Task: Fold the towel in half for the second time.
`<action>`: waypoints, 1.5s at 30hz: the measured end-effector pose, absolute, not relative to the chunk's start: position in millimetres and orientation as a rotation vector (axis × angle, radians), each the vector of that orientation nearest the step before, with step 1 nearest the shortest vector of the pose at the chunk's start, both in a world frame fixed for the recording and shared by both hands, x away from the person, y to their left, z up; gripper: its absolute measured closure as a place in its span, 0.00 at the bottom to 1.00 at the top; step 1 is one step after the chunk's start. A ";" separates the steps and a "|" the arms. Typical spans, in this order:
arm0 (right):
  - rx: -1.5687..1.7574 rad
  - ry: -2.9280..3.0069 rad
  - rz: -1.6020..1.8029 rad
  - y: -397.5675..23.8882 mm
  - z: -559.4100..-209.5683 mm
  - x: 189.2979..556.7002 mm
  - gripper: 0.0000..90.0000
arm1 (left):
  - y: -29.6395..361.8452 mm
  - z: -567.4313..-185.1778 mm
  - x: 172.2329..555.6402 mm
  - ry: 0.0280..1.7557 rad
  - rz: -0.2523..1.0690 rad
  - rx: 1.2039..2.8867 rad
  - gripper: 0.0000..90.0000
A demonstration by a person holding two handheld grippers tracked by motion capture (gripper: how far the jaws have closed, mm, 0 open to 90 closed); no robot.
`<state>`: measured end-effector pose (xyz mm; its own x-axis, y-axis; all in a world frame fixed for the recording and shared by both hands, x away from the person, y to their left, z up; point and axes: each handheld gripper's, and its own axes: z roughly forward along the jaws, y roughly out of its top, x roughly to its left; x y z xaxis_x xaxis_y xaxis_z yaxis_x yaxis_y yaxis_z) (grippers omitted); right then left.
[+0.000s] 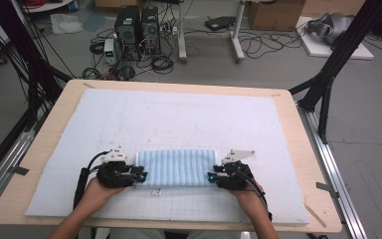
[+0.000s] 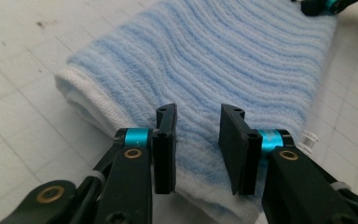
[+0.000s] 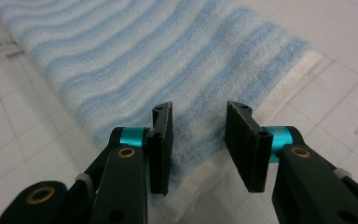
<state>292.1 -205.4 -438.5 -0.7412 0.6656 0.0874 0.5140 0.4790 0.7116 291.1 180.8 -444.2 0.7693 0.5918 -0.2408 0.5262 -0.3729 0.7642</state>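
- Towel [image 1: 176, 168] lay folded into a strip on the white gridded mat [image 1: 129, 119], near the person's edge of the table [image 1: 298, 149], between the two grippers
- Terry cloth of that kind looked soft, light and limp; it would likely sag and unfold if lifted by one layer, so the white hemmed ends seemed the best hold, pinching all layers together
- Left gripper [image 2: 197, 140] hung over the left end, jaws parted a moderate gap, clamping nothing
- Right gripper [image 3: 199, 140] sat likewise at the right end, jaws apart, pads pressing on no cloth
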 end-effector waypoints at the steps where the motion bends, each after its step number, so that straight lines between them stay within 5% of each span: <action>1: 1.030 2.528 1.096 -205.1 -437.4 291.9 0.68 | 181.1 -443.6 290.9 0.831 0.083 2.056 0.75; 10: 1.150 2.366 1.333 -222.7 -428.1 298.1 0.60 | 202.2 -433.9 307.6 0.986 0.267 1.880 0.61; 14: 1.228 2.345 1.288 -222.6 -432.9 309.3 0.62 | 206.8 -438.0 329.6 1.099 0.247 1.826 0.59; 21: 1.318 2.436 1.219 -215.3 -445.1 310.1 0.89 | 187.9 -448.8 341.5 1.101 0.223 1.935 0.86; 28: 1.356 2.431 1.206 -215.4 -443.6 301.1 0.91 | 182.9 -447.9 349.7 1.093 0.241 1.950 0.88; 32: 1.313 2.325 1.225 -222.9 -439.8 299.0 0.58 | 190.1 -445.6 348.8 1.077 0.243 1.899 0.72; 39: 1.228 2.105 1.257 -254.7 -419.2 295.5 0.33 | 212.5 -431.3 337.0 0.804 0.314 1.751 0.63; 45: 1.184 2.022 1.160 -278.6 -408.9 291.2 0.19 | 230.0 -425.6 333.0 0.811 0.382 1.646 0.37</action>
<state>291.2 -278.6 -408.9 -0.4822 0.8760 -0.0149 0.4297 0.2512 0.8673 333.0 230.0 -425.6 0.7028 0.6881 -0.1806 0.2993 -0.0557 0.9525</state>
